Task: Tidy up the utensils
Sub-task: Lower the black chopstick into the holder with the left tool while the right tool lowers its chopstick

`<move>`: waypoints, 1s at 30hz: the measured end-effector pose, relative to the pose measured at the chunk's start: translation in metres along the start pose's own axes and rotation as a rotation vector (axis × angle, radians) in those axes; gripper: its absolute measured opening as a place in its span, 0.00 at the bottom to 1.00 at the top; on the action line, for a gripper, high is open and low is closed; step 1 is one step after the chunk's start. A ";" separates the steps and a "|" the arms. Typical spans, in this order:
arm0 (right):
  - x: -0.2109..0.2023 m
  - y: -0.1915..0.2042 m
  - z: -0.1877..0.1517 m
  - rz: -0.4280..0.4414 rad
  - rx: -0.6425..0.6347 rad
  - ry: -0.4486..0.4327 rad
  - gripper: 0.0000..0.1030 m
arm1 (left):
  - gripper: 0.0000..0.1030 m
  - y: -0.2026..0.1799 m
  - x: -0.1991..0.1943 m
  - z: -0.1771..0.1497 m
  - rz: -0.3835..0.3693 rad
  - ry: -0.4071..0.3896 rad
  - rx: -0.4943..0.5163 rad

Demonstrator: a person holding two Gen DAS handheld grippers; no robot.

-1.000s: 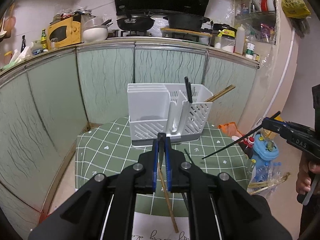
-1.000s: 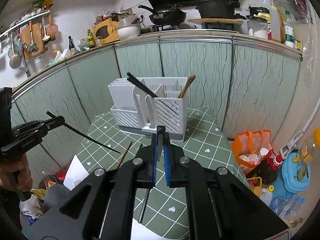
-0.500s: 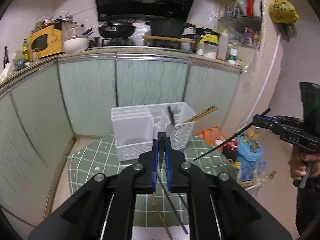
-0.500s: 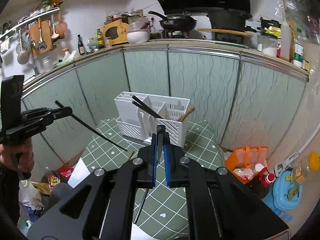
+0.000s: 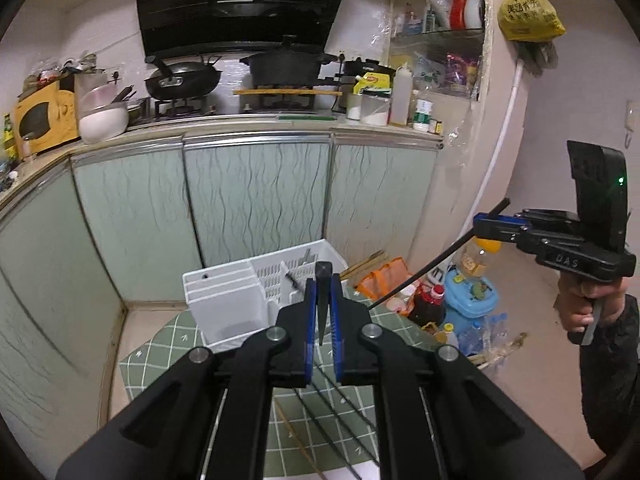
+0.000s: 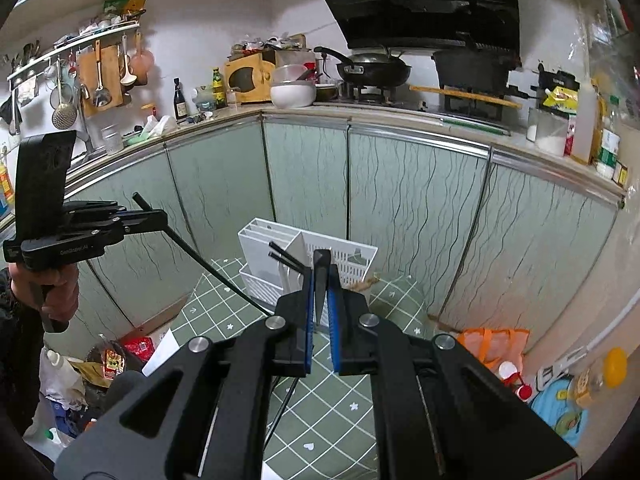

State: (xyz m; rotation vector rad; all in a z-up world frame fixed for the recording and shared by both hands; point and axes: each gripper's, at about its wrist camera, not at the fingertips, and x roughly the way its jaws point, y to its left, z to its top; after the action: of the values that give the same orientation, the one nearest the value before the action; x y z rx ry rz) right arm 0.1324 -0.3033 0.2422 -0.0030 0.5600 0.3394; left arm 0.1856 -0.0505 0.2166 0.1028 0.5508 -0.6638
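Since 1 second earlier we had lifted both grippers well above the white utensil caddy [image 5: 240, 300] on the green worktop [image 6: 360, 400], each clenched on 1 black chopstick, left gripper [image 5: 322, 308] and right gripper [image 6: 320, 300], presumably to drop them in tip-first.

1. Your left gripper [image 5: 321, 312] is black, with blue pads [image 5: 307, 344] and four round silver screws.
2. Your right gripper [image 6: 320, 312] looks the same; white "DAS" letters mark its body.
3. Your right hand [image 5: 588, 304] is bare skin, with a dark sleeve.
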 end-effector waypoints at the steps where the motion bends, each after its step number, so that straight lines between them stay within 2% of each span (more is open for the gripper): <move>1: 0.000 -0.003 0.004 -0.004 0.006 -0.002 0.06 | 0.07 -0.001 0.001 0.004 0.004 -0.003 0.005; 14: 0.010 -0.030 0.049 -0.023 0.022 -0.047 0.06 | 0.07 0.004 0.016 0.055 -0.029 -0.040 0.005; 16: 0.015 -0.033 0.053 -0.032 0.020 -0.049 0.06 | 0.07 0.005 0.020 0.060 -0.016 -0.046 0.011; 22: 0.046 -0.044 0.057 -0.023 0.031 -0.026 0.06 | 0.07 0.008 0.044 0.069 -0.010 -0.038 0.032; 30: 0.095 -0.059 0.050 -0.021 0.046 0.017 0.06 | 0.07 0.019 0.096 0.064 -0.013 0.007 0.035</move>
State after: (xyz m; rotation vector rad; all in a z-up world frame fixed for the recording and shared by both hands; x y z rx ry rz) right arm 0.2525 -0.3245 0.2302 0.0325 0.5845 0.3063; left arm 0.2887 -0.1058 0.2202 0.1340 0.5471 -0.6863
